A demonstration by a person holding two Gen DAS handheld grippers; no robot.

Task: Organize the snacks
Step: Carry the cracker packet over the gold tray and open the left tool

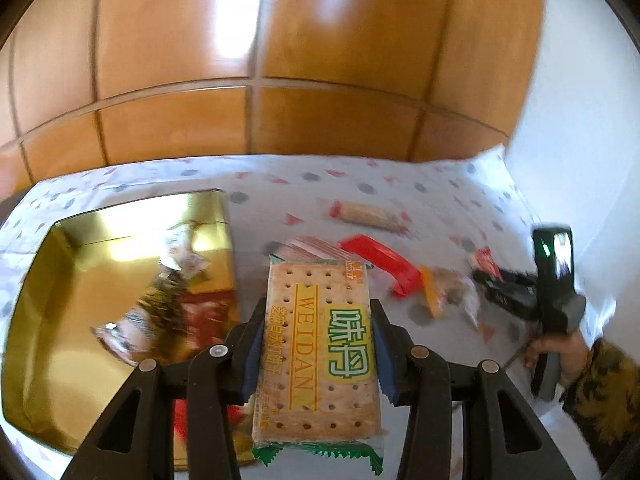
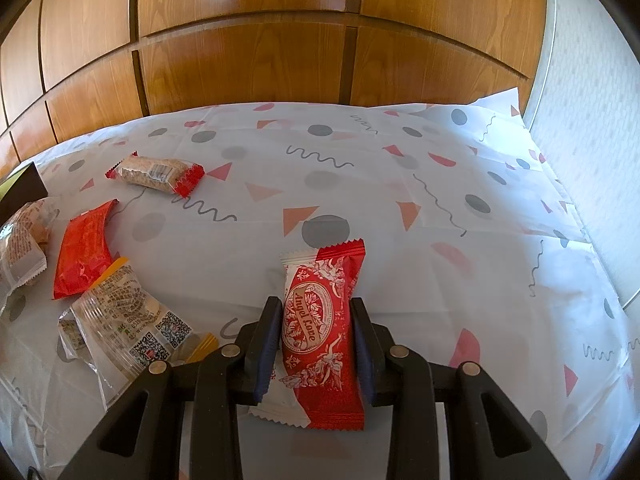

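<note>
My left gripper (image 1: 318, 308) is shut on a green-edged WEIDAN cracker packet (image 1: 320, 344) and holds it above the table, just right of the gold tin (image 1: 44, 380). Several wrapped snacks (image 1: 160, 300) lie inside the tin. In the right wrist view my right gripper (image 2: 315, 304) is shut on a red and white Angel Love packet (image 2: 316, 328), low over the patterned tablecloth (image 2: 400, 184). The left wrist view also shows the right gripper (image 1: 492, 280), blurred, at the far right in a person's hand (image 1: 560, 352).
Loose snacks lie on the cloth: a red packet (image 2: 86, 248), a clear packet with QR codes (image 2: 124, 320), a bar with red ends (image 2: 156, 172) and a clear-wrapped pastry (image 2: 20, 248). Wooden cabinet doors (image 2: 240, 60) stand behind the table, with a white wall (image 2: 580, 120) at the right.
</note>
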